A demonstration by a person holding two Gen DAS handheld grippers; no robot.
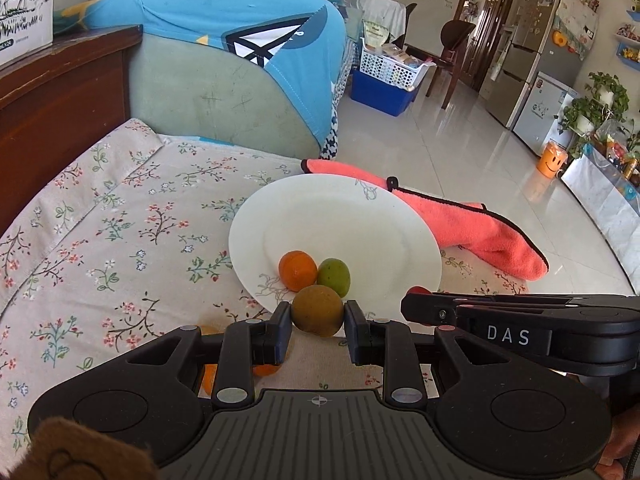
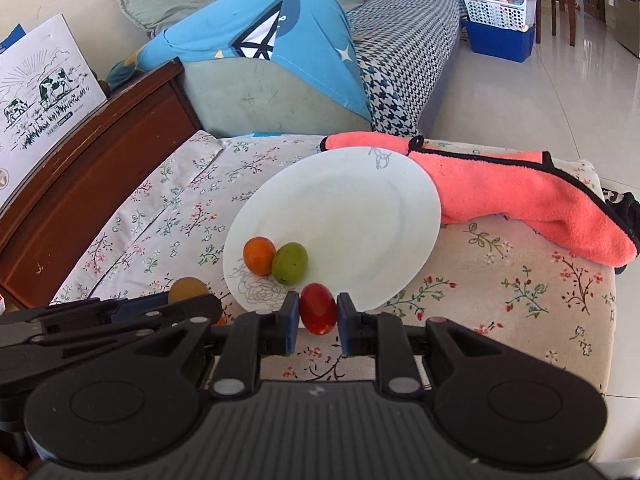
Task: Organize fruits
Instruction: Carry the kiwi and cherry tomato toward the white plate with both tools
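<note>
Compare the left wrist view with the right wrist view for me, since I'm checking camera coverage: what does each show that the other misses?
Only the left wrist view shows the fridge, potted plants and an orange smiley cup; its left tongs are shut on a brownish fruit.

Only the right wrist view shows the red tomato fully, gripped by the right tongs.

Both show the white plate holding an orange fruit and a green fruit, and the pink towel.

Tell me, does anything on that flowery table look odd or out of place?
Only the pink towel: it lies crumpled behind the white plate, one end drooping over the table's edge. The fruit looks whole, and nothing has spilled.
</note>
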